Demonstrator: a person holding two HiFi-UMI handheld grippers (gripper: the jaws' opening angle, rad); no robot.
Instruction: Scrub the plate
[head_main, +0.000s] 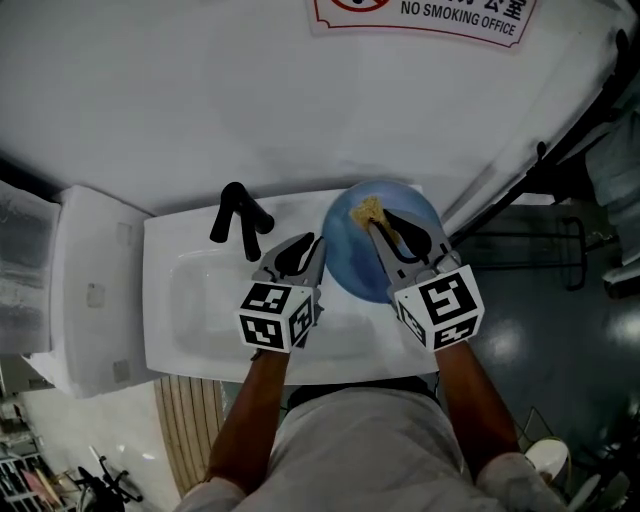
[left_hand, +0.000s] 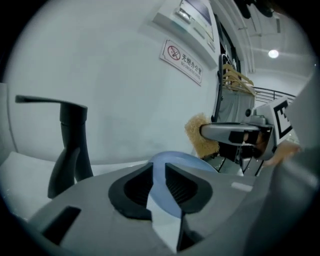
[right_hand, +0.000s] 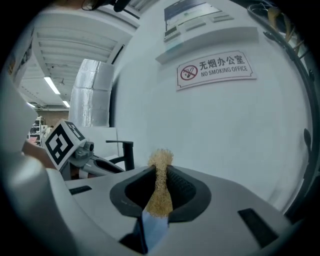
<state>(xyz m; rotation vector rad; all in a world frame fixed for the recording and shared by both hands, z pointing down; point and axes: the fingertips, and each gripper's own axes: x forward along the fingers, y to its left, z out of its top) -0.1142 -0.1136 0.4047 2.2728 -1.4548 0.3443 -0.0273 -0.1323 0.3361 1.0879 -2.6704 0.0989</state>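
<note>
A round blue plate (head_main: 347, 258) lies over the right end of the white sink (head_main: 190, 320). My right gripper (head_main: 380, 222) reaches over the plate's far part and is shut on a tan scrubbing sponge (head_main: 367, 209), which sticks up between the pads (right_hand: 160, 187). My left gripper (head_main: 308, 244) is at the plate's left rim. Its jaws stand a narrow gap apart in the left gripper view (left_hand: 159, 172), and the plate (left_hand: 187, 162) shows through that gap without being pinched. That view also has the sponge (left_hand: 198, 136) in the right gripper (left_hand: 206, 131).
A black faucet (head_main: 238, 216) stands at the sink's back edge, just left of my left gripper. A white wall with a no-smoking sign (right_hand: 216, 69) rises behind. A white cabinet (head_main: 85, 290) flanks the sink's left, and a dark rail (head_main: 540, 240) stands at its right.
</note>
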